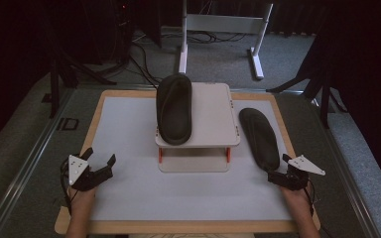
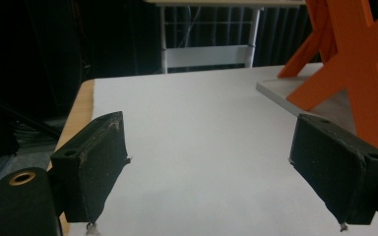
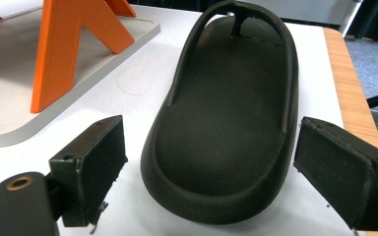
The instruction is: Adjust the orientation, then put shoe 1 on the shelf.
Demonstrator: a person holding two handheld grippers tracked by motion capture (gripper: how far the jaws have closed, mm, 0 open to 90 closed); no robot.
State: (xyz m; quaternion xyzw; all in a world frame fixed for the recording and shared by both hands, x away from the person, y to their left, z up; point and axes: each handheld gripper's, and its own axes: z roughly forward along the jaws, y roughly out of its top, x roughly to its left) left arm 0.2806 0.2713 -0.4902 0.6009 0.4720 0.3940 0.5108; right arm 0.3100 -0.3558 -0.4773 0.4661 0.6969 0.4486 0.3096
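- Right gripper (image 3: 211,177) spread, jaws flanking heel of black flip-flop (image 3: 229,118) on the mat.
- Left gripper (image 2: 209,167) spread over bare white mat (image 2: 187,128).
- High view: second flip-flop (image 1: 174,108) on white stand (image 1: 213,111); gripper views reveal its orange legs (image 3: 66,44).

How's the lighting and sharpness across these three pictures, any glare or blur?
High view: dim, dark surroundings, the white mat evenly lit, slightly soft. Left gripper view: bright mat nearly washed out, background dark. Right gripper view: black flip-flop sharp, with a soft sheen, and the near jaws a little blurred.
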